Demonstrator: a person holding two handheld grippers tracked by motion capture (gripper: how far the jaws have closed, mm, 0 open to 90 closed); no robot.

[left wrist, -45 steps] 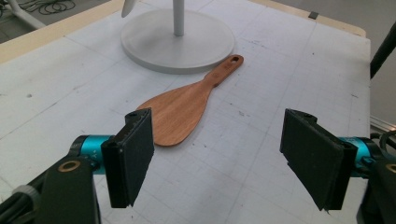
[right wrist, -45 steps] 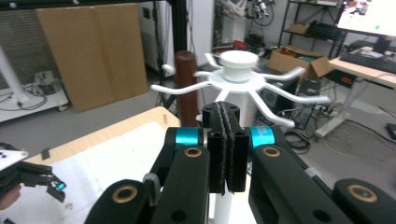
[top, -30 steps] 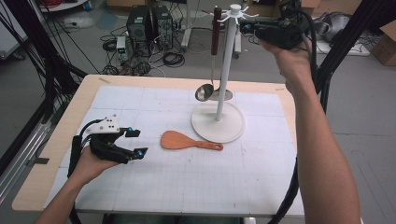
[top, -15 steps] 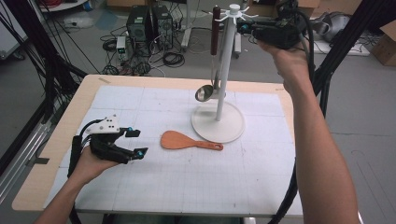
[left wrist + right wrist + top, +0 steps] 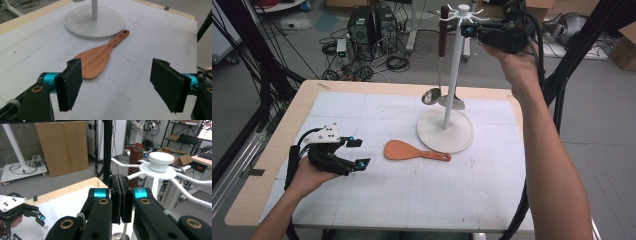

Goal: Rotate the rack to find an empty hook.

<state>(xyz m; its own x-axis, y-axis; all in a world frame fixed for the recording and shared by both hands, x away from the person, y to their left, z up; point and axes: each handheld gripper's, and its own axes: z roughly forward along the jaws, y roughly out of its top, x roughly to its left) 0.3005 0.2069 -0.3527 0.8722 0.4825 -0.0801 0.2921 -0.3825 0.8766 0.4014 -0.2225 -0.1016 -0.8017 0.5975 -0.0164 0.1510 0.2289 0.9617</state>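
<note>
A white utensil stand (image 5: 453, 70) rises from a round base (image 5: 462, 137) at the table's far middle. A ladle with a brown handle (image 5: 443, 35) hangs from one arm, its bowl (image 5: 430, 96) near the base. My right gripper (image 5: 467, 30) is level with the stand's top (image 5: 161, 161). Its jaws (image 5: 121, 202) are shut, seemingly on the thin stem of a metal spoon (image 5: 120, 236) hanging below them, bowl (image 5: 456, 103) beside the pole. A wooden rice paddle (image 5: 404, 150) lies flat before the base. My left gripper (image 5: 358, 152) rests open just left of it, the paddle (image 5: 96, 58) ahead of the jaws (image 5: 120, 82).
A gridded white mat (image 5: 412, 200) covers the wooden table (image 5: 302, 105). Black frame poles (image 5: 262, 75) stand at the left and right. Computer cases (image 5: 372, 25) and cables sit on the floor beyond the far edge.
</note>
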